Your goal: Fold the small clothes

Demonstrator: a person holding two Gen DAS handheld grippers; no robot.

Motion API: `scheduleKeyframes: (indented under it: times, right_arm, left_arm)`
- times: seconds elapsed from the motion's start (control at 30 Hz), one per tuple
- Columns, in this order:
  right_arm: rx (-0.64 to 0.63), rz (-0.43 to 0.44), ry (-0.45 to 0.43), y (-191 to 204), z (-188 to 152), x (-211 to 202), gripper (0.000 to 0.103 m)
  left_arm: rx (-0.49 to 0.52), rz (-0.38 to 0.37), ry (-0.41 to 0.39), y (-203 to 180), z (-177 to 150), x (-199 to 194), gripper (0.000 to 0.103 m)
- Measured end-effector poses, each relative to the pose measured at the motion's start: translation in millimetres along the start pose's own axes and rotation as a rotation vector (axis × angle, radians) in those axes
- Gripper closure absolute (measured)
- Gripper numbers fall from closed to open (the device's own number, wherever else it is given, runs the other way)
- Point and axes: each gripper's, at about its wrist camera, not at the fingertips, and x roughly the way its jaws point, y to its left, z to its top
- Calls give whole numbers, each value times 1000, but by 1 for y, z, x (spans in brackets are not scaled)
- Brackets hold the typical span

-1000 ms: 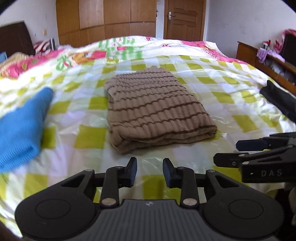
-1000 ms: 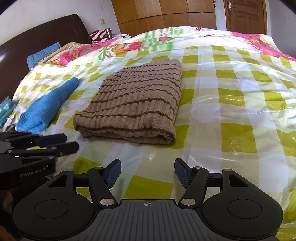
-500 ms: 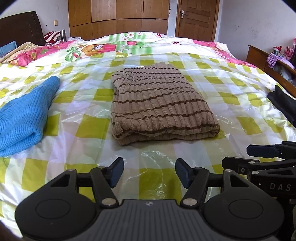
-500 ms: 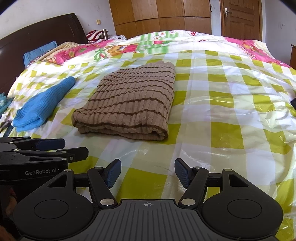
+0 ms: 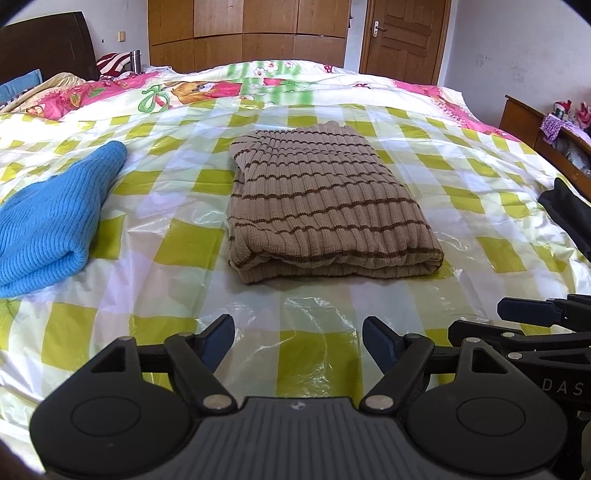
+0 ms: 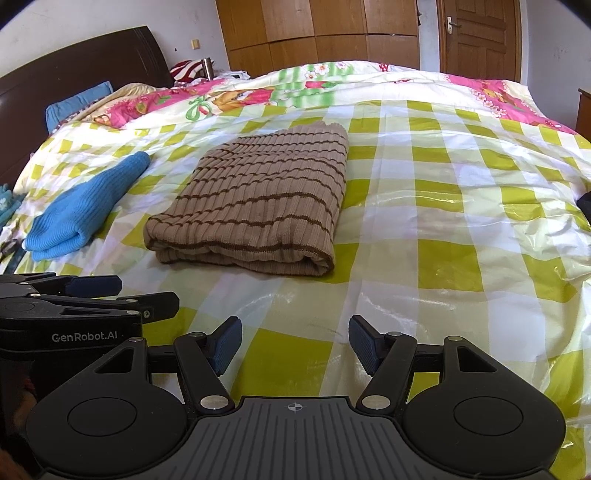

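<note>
A folded tan knit garment with brown stripes lies on the bed, also in the right wrist view. A folded blue knit garment lies to its left, seen in the right wrist view too. My left gripper is open and empty, short of the tan garment's near edge. My right gripper is open and empty, also short of it. The right gripper shows at the right edge of the left wrist view; the left gripper shows at the left of the right wrist view.
The bed carries a yellow-and-white checked plastic sheet over a pink floral quilt. A dark garment lies at the right edge. A dark headboard, wooden wardrobes and a door stand behind.
My left gripper's jaws have opened from nearly closed to wide. Both grippers have pulled back and risen a little; the garments have not moved.
</note>
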Motion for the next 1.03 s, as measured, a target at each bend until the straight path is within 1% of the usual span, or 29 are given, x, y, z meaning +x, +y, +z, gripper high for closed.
scheduleKeyframes:
  times: [0.03, 0.1, 0.2, 0.3, 0.6, 0.8, 1.03]
  right_arm:
    - [-1, 0, 0, 0, 0, 0, 39]
    - [0, -2, -1, 0, 0, 0, 39]
    - [6, -3, 2, -1, -4, -1, 39]
    - [5, -3, 7, 0, -7, -1, 39]
    - [26, -15, 0, -2, -8, -2, 39]
    - [37, -11, -2, -3, -8, -2, 39]
    - [44, -9, -1, -3, -9, -1, 39]
  left_arm:
    - [-3, 3, 2, 0, 0, 0, 12]
    - [-11, 13, 12, 0, 0, 0, 5]
    - [-15, 30, 17, 0, -1, 1, 0]
    - [-9, 31, 4, -2, -1, -1, 0]
    - [11, 28, 10, -6, -3, -2, 0]
    - [31, 47, 25, -10, -3, -1, 0]
    - [46, 64, 10, -12, -4, -3, 0]
